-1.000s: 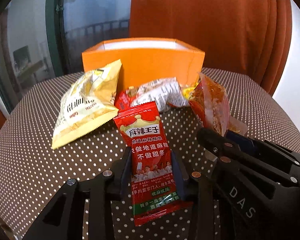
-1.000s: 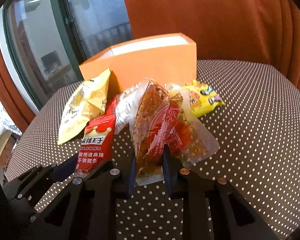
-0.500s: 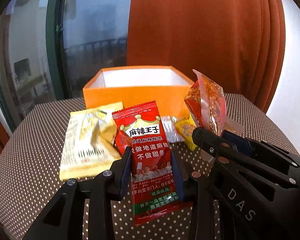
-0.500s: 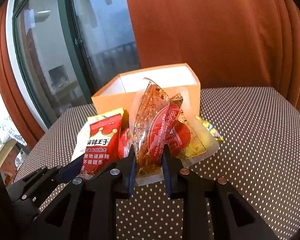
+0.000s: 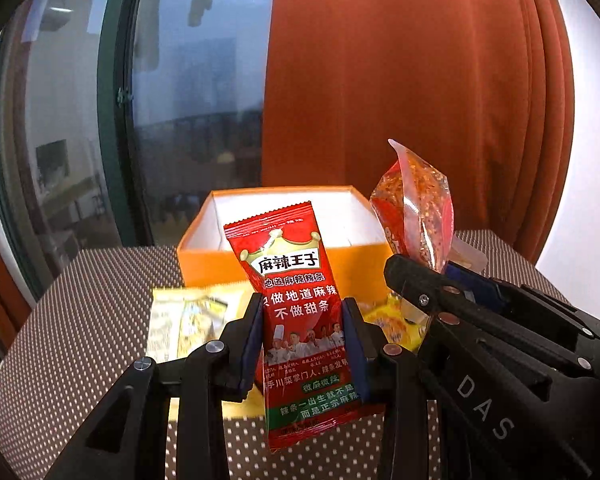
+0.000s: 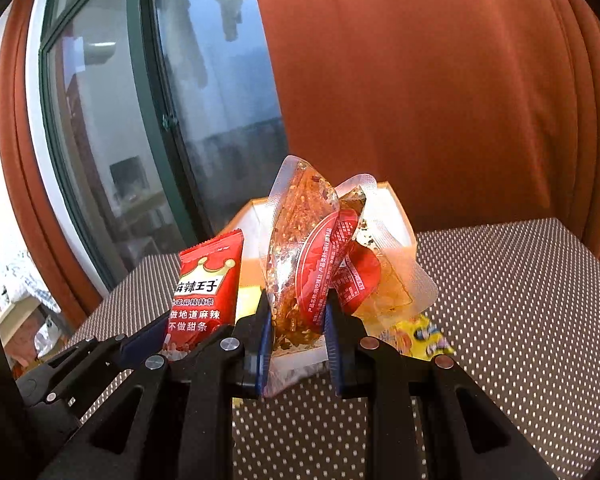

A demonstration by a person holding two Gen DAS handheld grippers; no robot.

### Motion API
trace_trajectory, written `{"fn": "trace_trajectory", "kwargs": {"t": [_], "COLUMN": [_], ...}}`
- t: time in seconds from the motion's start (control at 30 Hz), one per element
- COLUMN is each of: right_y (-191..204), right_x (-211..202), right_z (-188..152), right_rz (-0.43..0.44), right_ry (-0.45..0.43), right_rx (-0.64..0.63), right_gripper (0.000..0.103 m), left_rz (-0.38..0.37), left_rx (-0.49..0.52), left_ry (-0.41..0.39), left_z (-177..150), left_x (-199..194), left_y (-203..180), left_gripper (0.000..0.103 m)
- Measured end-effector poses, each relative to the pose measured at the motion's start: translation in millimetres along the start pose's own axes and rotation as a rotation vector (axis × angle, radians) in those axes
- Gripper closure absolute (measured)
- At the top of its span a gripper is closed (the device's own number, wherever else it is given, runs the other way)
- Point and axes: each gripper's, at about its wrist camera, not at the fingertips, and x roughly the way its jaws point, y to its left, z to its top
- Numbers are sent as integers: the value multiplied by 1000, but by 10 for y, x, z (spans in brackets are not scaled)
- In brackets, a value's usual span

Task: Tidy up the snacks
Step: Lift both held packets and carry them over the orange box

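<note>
My left gripper (image 5: pixel 303 340) is shut on a red snack packet (image 5: pixel 296 280) with a crown and white Chinese lettering, held upright above the table. It also shows in the right wrist view (image 6: pixel 204 284). My right gripper (image 6: pixel 296 336) is shut on a clear pouch of red spicy snack (image 6: pixel 312 256), also lifted; the pouch shows in the left wrist view (image 5: pixel 416 216). An open orange box (image 5: pixel 204 256) with a white inside stands behind both packets; its rim shows in the right wrist view (image 6: pixel 396 204).
A pale yellow snack bag (image 5: pixel 184 320) and a yellow packet (image 6: pixel 420 336) lie on the brown white-dotted tablecloth (image 6: pixel 520 300) in front of the box. An orange curtain (image 5: pixel 400 80) and a dark window (image 5: pixel 180 100) stand behind the table.
Both grippers have risen with their packets, and the view has tilted up. The box's open inside now shows, and the snacks on the table have dropped low in view.
</note>
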Motion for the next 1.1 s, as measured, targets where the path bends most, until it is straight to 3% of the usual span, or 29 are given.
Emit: {"fn": "trace_trajectory", "kwargs": {"t": [0.77, 1.1], "right_y": [64, -122], "right_x": [581, 1060], "right_z": [898, 1116], "right_rz": [60, 73], "right_ry": [-125, -101], "right_rx": [37, 72], "right_gripper": [77, 77], "left_rz": [105, 132], "left_rx": [3, 13], "left_ry": [-126, -85], "left_z": [997, 1274], "left_x": [491, 1032], "left_y": [255, 350], "left_gripper": [66, 66]}}
